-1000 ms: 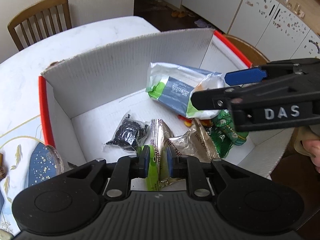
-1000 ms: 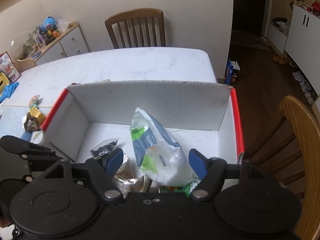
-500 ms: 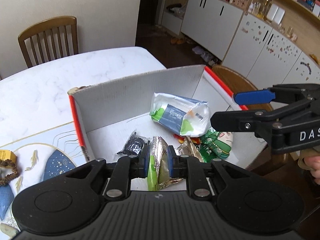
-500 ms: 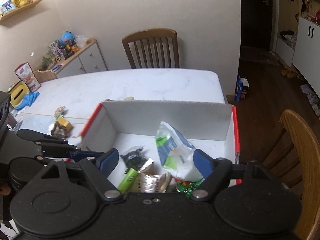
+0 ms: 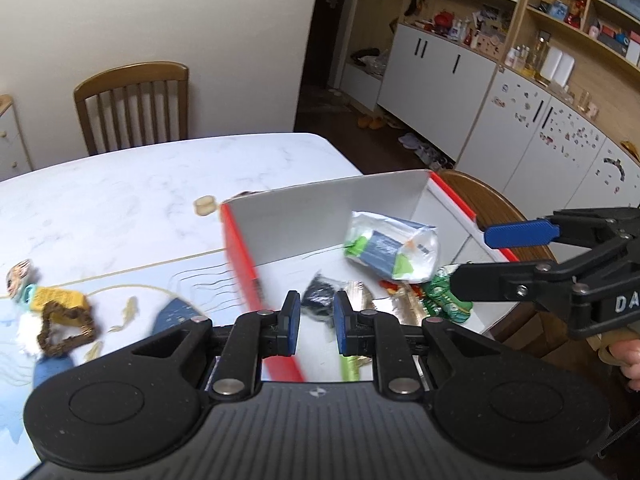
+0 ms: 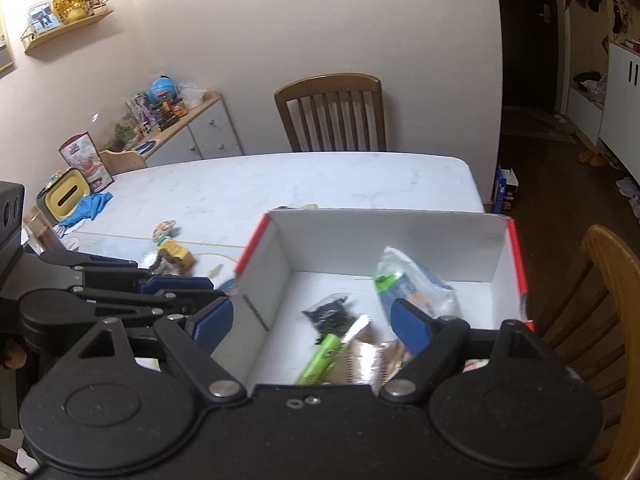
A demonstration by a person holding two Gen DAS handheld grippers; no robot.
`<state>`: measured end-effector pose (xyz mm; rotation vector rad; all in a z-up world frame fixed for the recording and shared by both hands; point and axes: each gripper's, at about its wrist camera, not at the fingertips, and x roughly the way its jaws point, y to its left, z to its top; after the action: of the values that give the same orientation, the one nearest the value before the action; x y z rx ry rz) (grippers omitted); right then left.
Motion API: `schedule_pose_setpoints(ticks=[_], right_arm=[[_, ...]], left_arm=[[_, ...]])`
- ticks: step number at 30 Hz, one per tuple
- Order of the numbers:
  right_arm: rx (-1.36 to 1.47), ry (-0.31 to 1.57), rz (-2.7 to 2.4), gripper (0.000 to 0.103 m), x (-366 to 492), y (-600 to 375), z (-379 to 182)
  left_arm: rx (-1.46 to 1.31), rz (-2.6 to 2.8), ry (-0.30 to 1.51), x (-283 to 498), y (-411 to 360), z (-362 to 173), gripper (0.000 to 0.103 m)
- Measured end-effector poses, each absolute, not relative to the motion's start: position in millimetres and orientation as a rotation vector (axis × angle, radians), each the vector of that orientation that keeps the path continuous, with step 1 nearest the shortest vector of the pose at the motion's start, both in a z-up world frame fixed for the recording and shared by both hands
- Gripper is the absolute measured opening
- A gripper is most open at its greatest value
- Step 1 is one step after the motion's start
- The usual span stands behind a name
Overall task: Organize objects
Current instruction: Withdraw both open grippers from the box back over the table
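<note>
A white cardboard box (image 5: 320,208) with red edges sits at the table's right end. In it lie a white, blue and green pouch (image 5: 390,252), a black bag (image 5: 320,300), foil packets (image 5: 396,304), a green stick packet (image 6: 320,356) and a green sweets bag (image 5: 444,300). My left gripper (image 5: 316,322) hangs above the box's near left corner, shut, with nothing between its pads. My right gripper (image 6: 312,320) hovers over the near side of the box (image 6: 380,236), its jaws opening wide with nothing between them. It shows at the right of the left wrist view as the right gripper (image 5: 470,258).
On the blue patterned mat (image 5: 176,312) left of the box lie a yellow packet with a brown heart-shaped ring (image 5: 60,312). A small beige round thing (image 5: 205,205) sits behind the box. Wooden chairs stand at the far side (image 6: 332,112) and right (image 6: 600,300). A yellow tissue box (image 6: 66,196) is far left.
Both grippers have risen and drawn back from the box, so more of the table shows. The right jaws have spread wider. The pouch lies in the box.
</note>
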<state>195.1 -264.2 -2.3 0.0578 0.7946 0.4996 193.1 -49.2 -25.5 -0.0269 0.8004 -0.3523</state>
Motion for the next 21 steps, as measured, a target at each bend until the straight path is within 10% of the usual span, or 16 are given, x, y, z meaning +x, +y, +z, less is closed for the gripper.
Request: schedule_pose_setpoints(ticks=[9, 14, 21], right_arm=[[0.074, 0.788, 0.509, 0.092, 174, -222, -5], [0.063, 0.809, 0.532, 0.093, 163, -192, -13], [0.039, 0.858, 0.561, 0.093, 155, -153, -26]], left_arm=[[-0.038, -0.296, 0.769, 174, 3, -27, 0.019], [-0.048, -0.248, 0.743, 161, 41, -31, 0.061], [-0.045, -0.186, 0.749, 147, 97, -43, 0.071]])
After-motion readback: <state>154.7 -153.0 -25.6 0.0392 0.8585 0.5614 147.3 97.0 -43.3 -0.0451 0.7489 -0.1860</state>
